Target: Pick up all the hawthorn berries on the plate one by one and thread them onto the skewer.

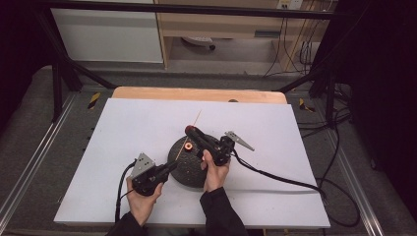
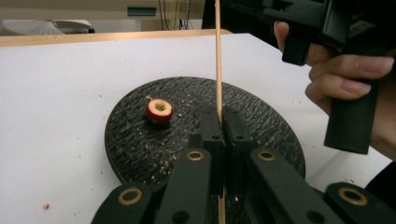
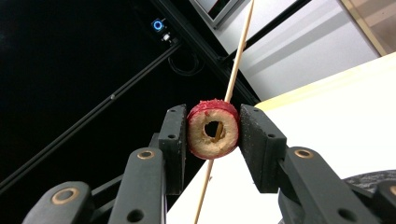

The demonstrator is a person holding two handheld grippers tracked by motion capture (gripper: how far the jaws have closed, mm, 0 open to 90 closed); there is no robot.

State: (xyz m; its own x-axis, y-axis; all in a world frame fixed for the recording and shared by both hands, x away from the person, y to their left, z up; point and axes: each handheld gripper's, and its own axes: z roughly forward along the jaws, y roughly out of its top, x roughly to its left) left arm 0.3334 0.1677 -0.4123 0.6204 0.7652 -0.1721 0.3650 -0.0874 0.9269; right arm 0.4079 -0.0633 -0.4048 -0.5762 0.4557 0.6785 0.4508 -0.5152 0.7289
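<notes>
Everything sits around the round black board [image 1: 184,169] in the middle of the white bench [image 1: 123,128]. The left hand-held gripper [image 2: 219,122], at the near-left edge of that board, has its jaws pinched tight on a thin wooden skewer [image 2: 217,56], which rises from the jaws and slants up and away over the board. The right hand-held gripper [image 3: 213,133] is raised above the board's far-right side, its jaws clamped on a cored slice of red fruit [image 3: 213,129], pale inside with a red skin. In the right gripper view the skewer [image 3: 236,56] passes right behind the hole in that ring of fruit; whether it goes through the hole I cannot tell. A second piece of red fruit [image 2: 159,110], cut face up with a small core showing, lies on the board left of the skewer, well apart from both grippers. Pale crumbs are scattered over the board and the bench near it.
</notes>
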